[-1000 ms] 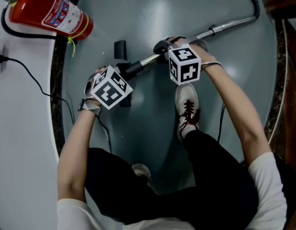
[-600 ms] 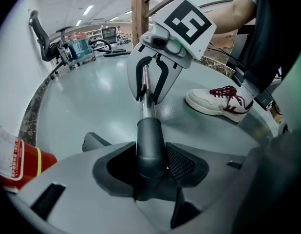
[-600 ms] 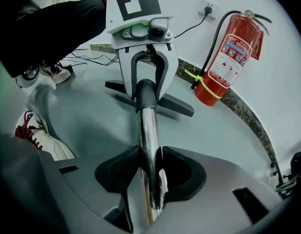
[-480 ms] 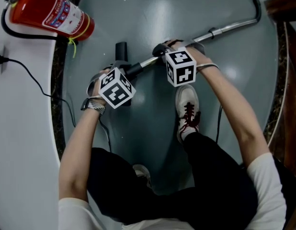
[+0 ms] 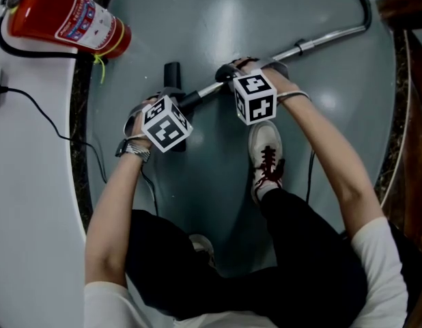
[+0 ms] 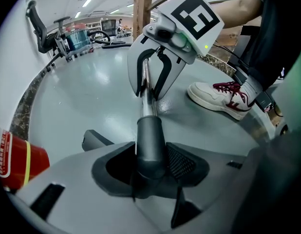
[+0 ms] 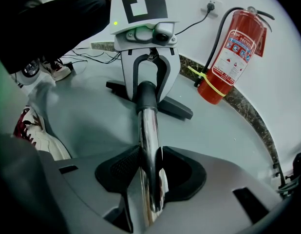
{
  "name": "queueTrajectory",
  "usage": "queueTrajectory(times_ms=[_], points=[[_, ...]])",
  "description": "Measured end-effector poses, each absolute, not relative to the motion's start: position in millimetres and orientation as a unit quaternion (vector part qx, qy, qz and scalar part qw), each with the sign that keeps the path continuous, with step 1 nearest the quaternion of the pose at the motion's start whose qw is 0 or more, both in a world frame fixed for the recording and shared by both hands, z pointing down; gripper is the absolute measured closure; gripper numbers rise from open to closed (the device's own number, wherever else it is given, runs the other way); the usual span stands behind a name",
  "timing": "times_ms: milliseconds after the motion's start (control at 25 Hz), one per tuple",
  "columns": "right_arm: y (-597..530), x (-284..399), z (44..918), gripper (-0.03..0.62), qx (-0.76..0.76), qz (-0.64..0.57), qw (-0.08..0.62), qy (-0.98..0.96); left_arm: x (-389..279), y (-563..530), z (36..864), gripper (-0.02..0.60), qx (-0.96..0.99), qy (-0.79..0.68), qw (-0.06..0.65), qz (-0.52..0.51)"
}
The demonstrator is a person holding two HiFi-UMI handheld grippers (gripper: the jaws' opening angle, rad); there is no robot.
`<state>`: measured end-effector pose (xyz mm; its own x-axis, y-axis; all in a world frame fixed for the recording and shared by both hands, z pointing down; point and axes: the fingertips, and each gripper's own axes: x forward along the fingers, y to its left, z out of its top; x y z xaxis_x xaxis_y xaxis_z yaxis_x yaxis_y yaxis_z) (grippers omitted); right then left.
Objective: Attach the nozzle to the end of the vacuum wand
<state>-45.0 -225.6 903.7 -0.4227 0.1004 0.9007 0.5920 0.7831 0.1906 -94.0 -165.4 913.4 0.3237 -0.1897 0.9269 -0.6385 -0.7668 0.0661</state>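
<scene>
The vacuum wand [image 5: 327, 38] slants low over the grey floor [image 5: 218, 12]. Its chrome length runs from the far right down toward the floor's left border, where the black nozzle [image 5: 172, 70] sits. The left gripper [image 6: 150, 165] clamps the nozzle's neck and the right gripper [image 7: 150, 172] clamps the chrome tube. Both forearms reach forward, with the grippers aimed steeply down.

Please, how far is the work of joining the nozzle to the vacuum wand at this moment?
Done: the chrome wand meets the black nozzle neck, both in one line. In hand: the left gripper is shut on the nozzle neck and the right gripper on the wand. Left: the pictures do not show if the joint is fully seated, so probably a last push, then letting go.
</scene>
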Motion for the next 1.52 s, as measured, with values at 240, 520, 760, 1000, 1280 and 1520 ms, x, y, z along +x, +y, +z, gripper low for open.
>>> queueTrajectory(times_ms=[240, 520, 760, 1000, 1280, 1520], points=[[-223.4, -44.0, 905.4, 0.431, -0.223, -0.269, 0.496, -0.795, -94.4, -164.8, 912.6, 0.380, 0.784, -0.263, 0.226, 0.515], [-235.5, -29.4, 904.5, 0.404, -0.190, -0.217, 0.492, -0.822, -97.6, -167.8, 898.5, 0.370, 0.785, -0.279, 0.230, 0.504], [-257.4, -26.9, 879.3, 0.399, -0.078, -0.075, 0.427, -0.898, -101.7, -177.2, 879.4, 0.368, 0.797, -0.313, 0.242, 0.456], [-271.1, -23.5, 849.1, 0.399, 0.002, -0.009, 0.357, -0.934, -105.6, -205.3, 847.7, 0.410, 0.804, -0.386, 0.234, 0.386], [-307.5, -7.8, 798.8, 0.476, 0.127, -0.003, 0.283, -0.951, -113.7, -234.6, 810.7, 0.442, 0.807, -0.450, 0.212, 0.318], [-313.5, -2.0, 756.4, 0.542, 0.175, -0.036, 0.239, -0.954, -115.7, -253.2, 764.0, 0.539, 0.813, -0.494, 0.152, 0.266]])
